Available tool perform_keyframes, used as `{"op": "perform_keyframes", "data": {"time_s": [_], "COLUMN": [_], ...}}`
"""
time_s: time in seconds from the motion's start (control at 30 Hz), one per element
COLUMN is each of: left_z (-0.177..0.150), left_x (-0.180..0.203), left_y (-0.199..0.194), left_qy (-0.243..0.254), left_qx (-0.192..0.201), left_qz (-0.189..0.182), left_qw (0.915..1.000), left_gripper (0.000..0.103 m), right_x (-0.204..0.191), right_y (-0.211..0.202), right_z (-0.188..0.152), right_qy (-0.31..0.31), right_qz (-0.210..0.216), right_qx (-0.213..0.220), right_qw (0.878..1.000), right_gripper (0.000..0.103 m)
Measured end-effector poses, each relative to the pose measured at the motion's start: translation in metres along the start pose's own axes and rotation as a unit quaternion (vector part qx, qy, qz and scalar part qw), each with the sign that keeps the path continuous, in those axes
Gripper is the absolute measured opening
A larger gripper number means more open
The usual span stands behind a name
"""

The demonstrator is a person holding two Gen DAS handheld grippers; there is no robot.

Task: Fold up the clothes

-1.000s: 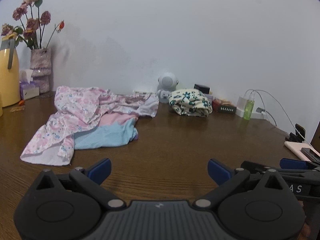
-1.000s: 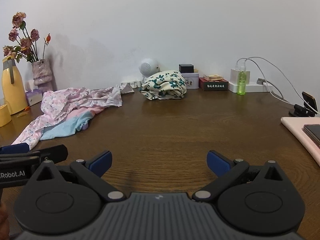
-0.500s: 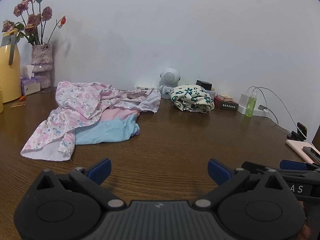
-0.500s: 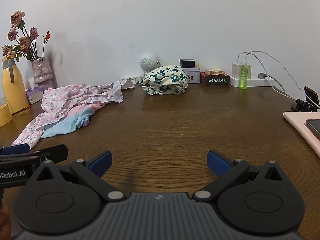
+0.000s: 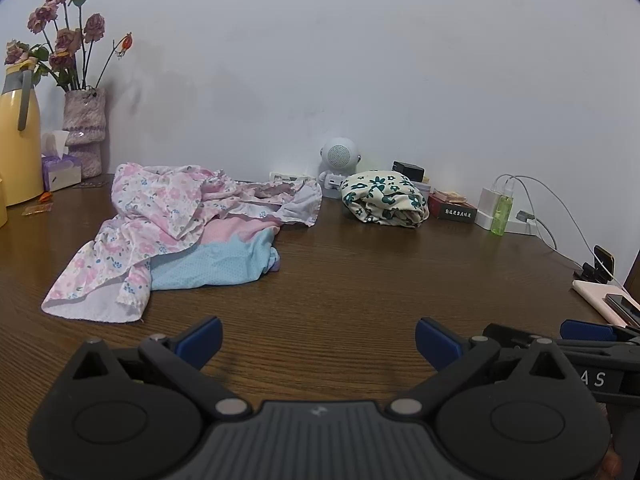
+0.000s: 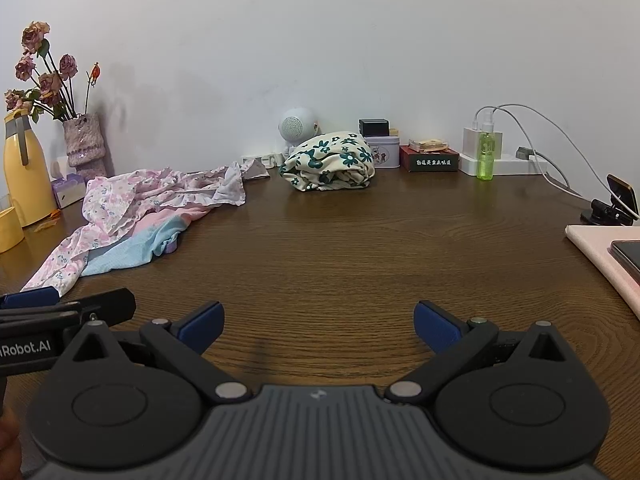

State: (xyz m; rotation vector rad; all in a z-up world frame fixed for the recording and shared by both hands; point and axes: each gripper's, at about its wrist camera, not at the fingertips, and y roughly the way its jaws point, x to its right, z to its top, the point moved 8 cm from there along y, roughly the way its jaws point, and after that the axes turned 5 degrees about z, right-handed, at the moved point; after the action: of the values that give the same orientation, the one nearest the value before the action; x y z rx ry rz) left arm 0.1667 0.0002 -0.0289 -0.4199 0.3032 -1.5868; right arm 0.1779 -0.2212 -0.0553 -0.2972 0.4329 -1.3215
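Observation:
A crumpled pink floral garment [image 5: 160, 216] lies on the wooden table [image 5: 360, 288] at the left, over a pink and light blue garment [image 5: 216, 264]. Both show in the right wrist view, the floral one [image 6: 132, 204] over the blue one [image 6: 128, 252]. A folded cream cloth with dark green flowers [image 5: 384, 200] sits near the wall, also in the right wrist view [image 6: 332, 164]. My left gripper [image 5: 318, 344] is open and empty above the table's front. My right gripper [image 6: 316, 328] is open and empty beside it.
At the left stand a yellow jug [image 5: 18, 148], a vase of dried roses [image 5: 84, 128] and a tissue box [image 5: 60, 168]. Along the wall are a white speaker [image 5: 338, 160], small boxes [image 6: 428, 158], a green bottle [image 6: 486, 152] and a charger with cables. A pink pad with a phone [image 6: 612, 256] lies at the right.
Both grippers have moved slightly forward and upward over the table; the clothes look a bit closer. Both stay open. The clothes have not moved.

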Motion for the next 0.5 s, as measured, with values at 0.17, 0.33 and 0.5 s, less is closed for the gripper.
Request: {"op": "perform_keyframes", "data": {"time_s": [0.17,0.33,0.5], "left_z": [-0.0009,-0.0011,-0.0012], "left_x": [-0.0008,-0.0007,-0.0007], "left_y": [0.0014,0.0019,0.0016], "left_qy": [-0.003,-0.003,-0.002], "left_qx": [-0.004,-0.005,-0.004], "left_qz": [0.002,0.004,0.006], "left_qw": [1.0000,1.0000,1.0000], "left_gripper": [0.103,0.103,0.103], "right_x": [0.0007,0.0011,0.0012], "right_y": [0.0004,0.0006,0.0013], "right_z": [0.0000,-0.0004,0.0004], "right_qy": [0.000,0.000,0.000], "right_qz": [-0.001,-0.001,0.000], "right_qx": [-0.002,-0.002,-0.004], "right_qw": [1.000,1.000,1.000], "right_gripper": [0.103,0.103,0.103]}}
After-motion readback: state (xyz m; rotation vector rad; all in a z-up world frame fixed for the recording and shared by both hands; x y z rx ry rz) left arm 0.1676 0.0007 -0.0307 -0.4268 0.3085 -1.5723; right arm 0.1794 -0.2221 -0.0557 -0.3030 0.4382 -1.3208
